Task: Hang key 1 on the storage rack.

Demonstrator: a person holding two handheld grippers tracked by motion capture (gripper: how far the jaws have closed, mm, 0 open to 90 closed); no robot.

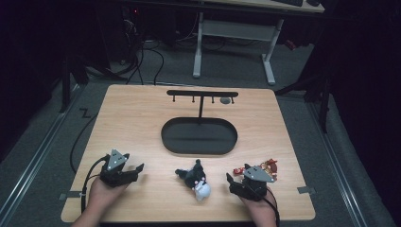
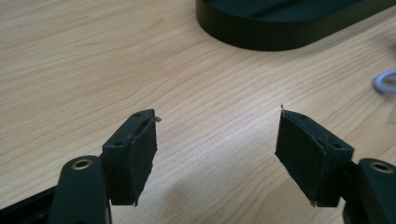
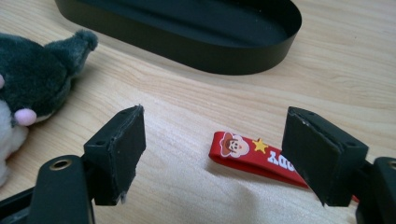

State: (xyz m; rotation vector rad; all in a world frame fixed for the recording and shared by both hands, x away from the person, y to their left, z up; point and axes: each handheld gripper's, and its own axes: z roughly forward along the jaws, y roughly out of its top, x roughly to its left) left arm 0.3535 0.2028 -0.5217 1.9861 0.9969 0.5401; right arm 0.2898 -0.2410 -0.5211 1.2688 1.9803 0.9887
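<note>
A black-and-white plush toy (image 1: 196,179) lies near the table's front edge, between my two grippers; its dark ear (image 3: 44,79) reaches into the right gripper view. My left gripper (image 1: 135,170) rests at the front left, open, with bare wood between its pads (image 2: 135,156). My right gripper (image 1: 229,179) sits at the front right, open too. A red strap (image 3: 247,156) with a cartoon face and a star lies flat on the wood just beyond its pads (image 3: 119,149), partly behind the right-hand one. The same red keychain (image 1: 269,166) peeks out beside that gripper in the high view.
A black oval tray (image 1: 199,136) sits mid-table with a T-shaped hanger stand (image 1: 202,94) rising from its far side; a small grey thing (image 1: 226,100) hangs at the bar's right end. The tray's wall (image 2: 280,35) (image 3: 196,42) is close ahead of both grippers. A bluish ring (image 2: 385,81) lies right.
</note>
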